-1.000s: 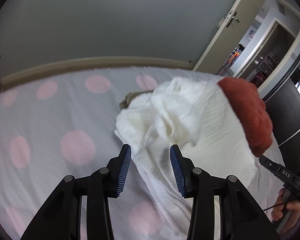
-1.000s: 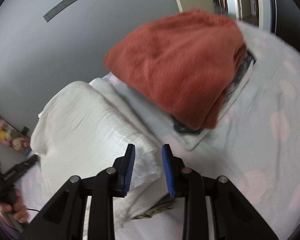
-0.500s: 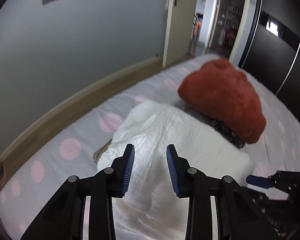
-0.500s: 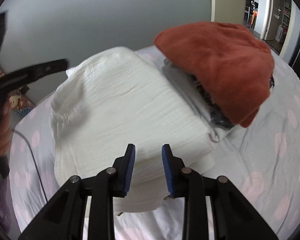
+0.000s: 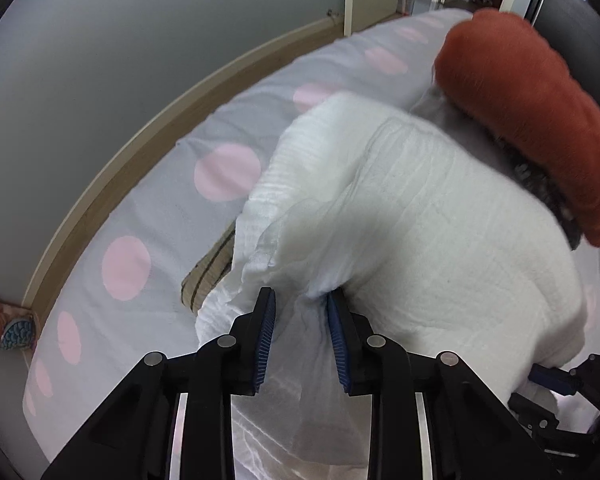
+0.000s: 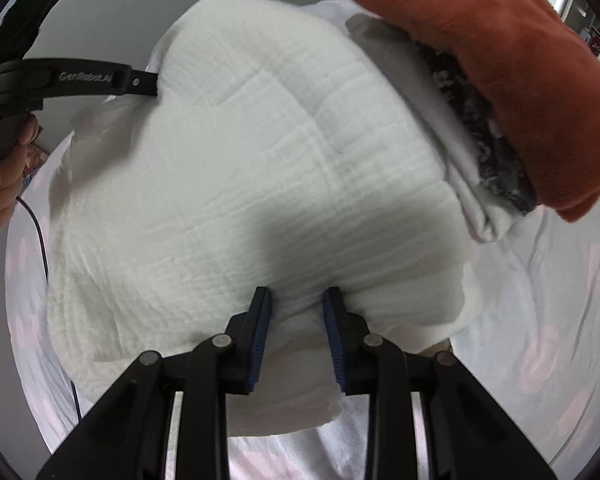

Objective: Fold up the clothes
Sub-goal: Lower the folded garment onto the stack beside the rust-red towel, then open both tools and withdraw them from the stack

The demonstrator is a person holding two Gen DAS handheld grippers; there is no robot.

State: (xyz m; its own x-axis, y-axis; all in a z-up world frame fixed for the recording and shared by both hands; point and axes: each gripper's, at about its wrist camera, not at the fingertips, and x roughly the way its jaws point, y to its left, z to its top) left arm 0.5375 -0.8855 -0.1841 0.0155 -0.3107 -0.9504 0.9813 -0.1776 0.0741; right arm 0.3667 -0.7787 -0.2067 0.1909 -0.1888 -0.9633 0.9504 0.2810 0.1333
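A white crinkled garment (image 5: 420,220) lies in a thick bundle on the bed. My left gripper (image 5: 302,320) points down at its near edge. Its jaws are closing, and a gathered fold of the white fabric fills the gap and touches both blue pads. In the right wrist view the same white garment (image 6: 260,160) spreads out ahead. My right gripper (image 6: 296,320) is shut on its near folded edge. A hand (image 6: 4,168) holds the left gripper's handle at the far left. A rust-red folded garment (image 5: 532,112) lies beyond the white one.
The bed sheet (image 5: 140,208) is pale with pink dots. A wooden frame (image 5: 140,132) and a grey wall run behind it. Under the rust-red garment (image 6: 480,60) sit a dark patterned item (image 6: 472,120) and a white folded one. A tan striped cloth (image 5: 208,272) pokes out at the left.
Both grippers have come down and closer to the white garment. The left jaws have narrowed from wide open onto a fold of it. The right jaws keep the same gap.
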